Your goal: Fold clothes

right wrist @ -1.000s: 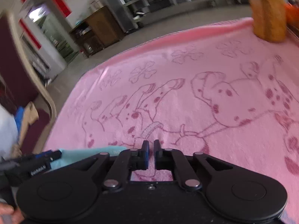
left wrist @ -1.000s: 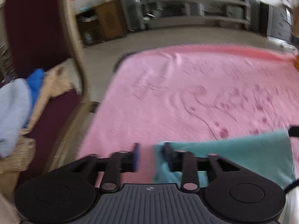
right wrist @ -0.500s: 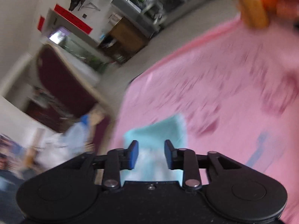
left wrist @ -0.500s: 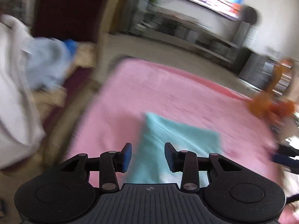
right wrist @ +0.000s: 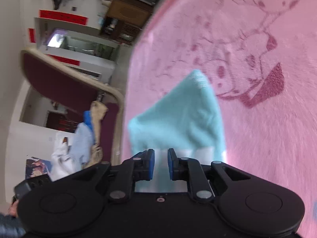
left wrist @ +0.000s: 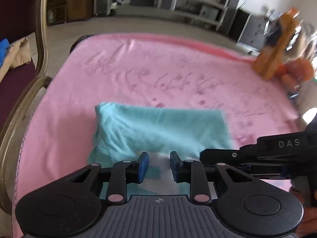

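Note:
A folded teal garment [left wrist: 158, 127] lies on the pink blanket [left wrist: 158, 69]. My left gripper [left wrist: 157, 165] hovers over the garment's near edge. Its jaws are closing, with pale cloth in the gap and the blue pads [left wrist: 143, 165] still clear of it. My right gripper [left wrist: 204, 155] comes in from the right to the same edge. In the right wrist view the teal garment [right wrist: 178, 119] rises in a tent shape toward my right gripper [right wrist: 159, 164]. Those jaws are closing too, and a pale strip of the garment fills the narrow gap between them.
A dark red chair with a curved wooden frame [left wrist: 41, 39] stands left of the blanket, piled with clothes [left wrist: 15, 55]. An orange toy [left wrist: 277, 49] sits at the blanket's far right corner. A person's hand [left wrist: 309, 208] holds the right gripper. The pink blanket [right wrist: 257, 138] spreads beyond the garment.
Both grippers have dropped and tilted down to the garment's near edge. The right view has rolled sideways, and its jaws have narrowed onto the cloth. The left jaws have narrowed a little.

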{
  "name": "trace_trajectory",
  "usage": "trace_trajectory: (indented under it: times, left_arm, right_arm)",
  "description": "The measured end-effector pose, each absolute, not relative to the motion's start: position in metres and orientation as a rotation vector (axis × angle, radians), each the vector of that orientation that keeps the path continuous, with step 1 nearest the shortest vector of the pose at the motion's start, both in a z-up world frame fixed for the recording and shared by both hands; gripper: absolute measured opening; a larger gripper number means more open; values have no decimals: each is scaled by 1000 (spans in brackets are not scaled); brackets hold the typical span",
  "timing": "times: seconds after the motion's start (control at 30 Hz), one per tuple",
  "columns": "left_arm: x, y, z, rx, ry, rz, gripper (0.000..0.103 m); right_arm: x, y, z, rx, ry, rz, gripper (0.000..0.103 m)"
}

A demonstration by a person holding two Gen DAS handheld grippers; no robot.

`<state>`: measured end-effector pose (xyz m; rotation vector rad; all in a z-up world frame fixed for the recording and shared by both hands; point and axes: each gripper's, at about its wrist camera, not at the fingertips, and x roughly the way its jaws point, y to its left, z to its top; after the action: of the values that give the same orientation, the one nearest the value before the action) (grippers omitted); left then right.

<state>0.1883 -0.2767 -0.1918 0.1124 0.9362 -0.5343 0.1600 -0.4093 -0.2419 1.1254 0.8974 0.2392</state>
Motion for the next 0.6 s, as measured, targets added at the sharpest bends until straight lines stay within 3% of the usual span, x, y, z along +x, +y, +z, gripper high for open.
trace_trajectory:
  times: [0.03,0.3,0.37,0.47,0.6]
  left_arm:
    - [192,-275,-191,104,926,-517,28]
    - [225,-238,-194,-63,890,-168,27]
    - [225,-231,-189,-90,871,-132,21]
    - [214,-224,-176,-115,845,-137,23]
    - [180,-216,-153,-73,805,-175,23]
  right_arm:
    - [166,-412,-250,1142,908,239,4]
    - [157,-478,-266,1318,594,14,4]
    - [148,-489,-268,1374,542,-43,6]
    - [137,-490,-258,1376,537,-93,21]
    - [118,-472,-224,1327,610,-64,21]
